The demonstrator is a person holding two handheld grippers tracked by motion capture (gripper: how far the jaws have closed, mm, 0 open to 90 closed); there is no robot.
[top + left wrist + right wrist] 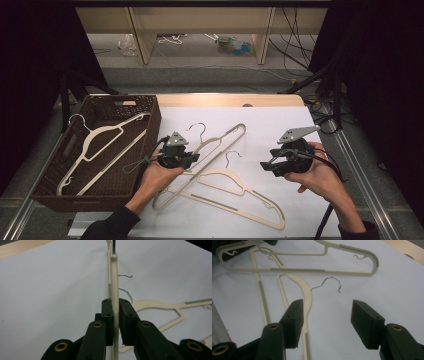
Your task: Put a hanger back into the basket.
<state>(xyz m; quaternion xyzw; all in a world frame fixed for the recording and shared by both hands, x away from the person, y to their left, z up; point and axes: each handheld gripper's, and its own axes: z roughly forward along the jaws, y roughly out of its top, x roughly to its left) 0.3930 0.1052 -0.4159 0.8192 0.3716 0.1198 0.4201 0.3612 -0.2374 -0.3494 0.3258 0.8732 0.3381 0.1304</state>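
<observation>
The left gripper [191, 159] pinches a cream hanger [220, 142] on the white table [280, 120], apparently bound for the brown basket [152, 107]; the right gripper's [265, 166] fingers [293, 320] gape near another hanger [235, 192].

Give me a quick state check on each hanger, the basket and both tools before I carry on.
Left tool: shut on the upper hanger.
Right tool: open, nothing between its jaws.
Upper hanger: gripped on edge, partly over the lower hanger.
Lower hanger: flat on the white sheet, free.
Hanger in basket: lying loose inside.
Basket: upright, holding one hanger.
</observation>
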